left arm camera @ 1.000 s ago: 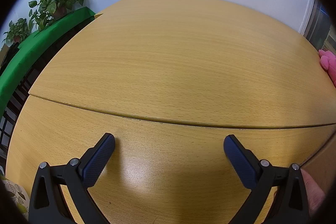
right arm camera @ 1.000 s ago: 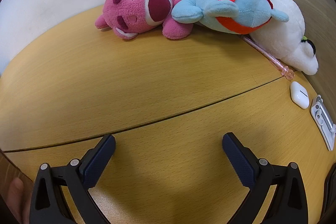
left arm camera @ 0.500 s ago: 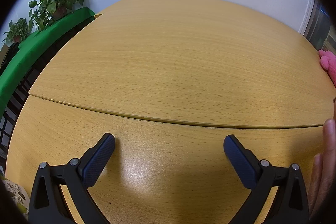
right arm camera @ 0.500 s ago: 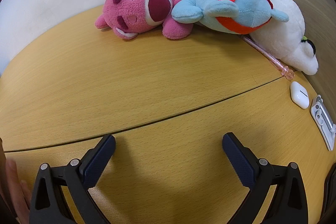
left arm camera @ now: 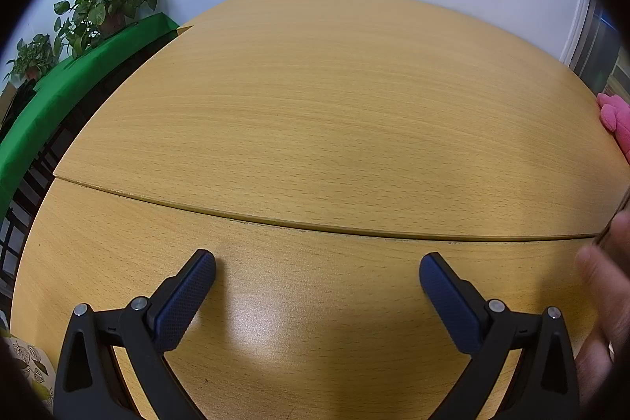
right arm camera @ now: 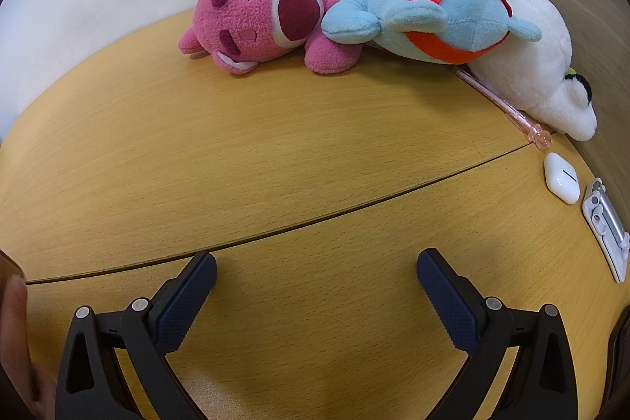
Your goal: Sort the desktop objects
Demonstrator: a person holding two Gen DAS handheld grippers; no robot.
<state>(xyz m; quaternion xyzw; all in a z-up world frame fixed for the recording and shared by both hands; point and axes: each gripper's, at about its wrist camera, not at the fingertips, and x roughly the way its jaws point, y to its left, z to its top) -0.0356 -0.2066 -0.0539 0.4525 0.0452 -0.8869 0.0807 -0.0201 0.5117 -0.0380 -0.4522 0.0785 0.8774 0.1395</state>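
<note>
Both wrist views low over the wooden table (left arm camera: 315,128), forward-facing, sharing its seam (right arm camera: 315,219)

The wooden table (left arm camera: 315,128) is bare and wide on the left. On the far right, a pink plush (right arm camera: 267,18), blue plush (right arm camera: 425,14) and white plush (right arm camera: 535,65) block the way.

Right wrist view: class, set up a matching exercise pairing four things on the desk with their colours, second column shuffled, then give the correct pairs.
Things:
1. bear plush
2. plush with a red band
3. earbud case
4. pen

Colours:
A. white
B. clear pale pink
C. light blue
D. deep pink

Pairs: 1-D, 2-C, 3-A, 4-B
</note>
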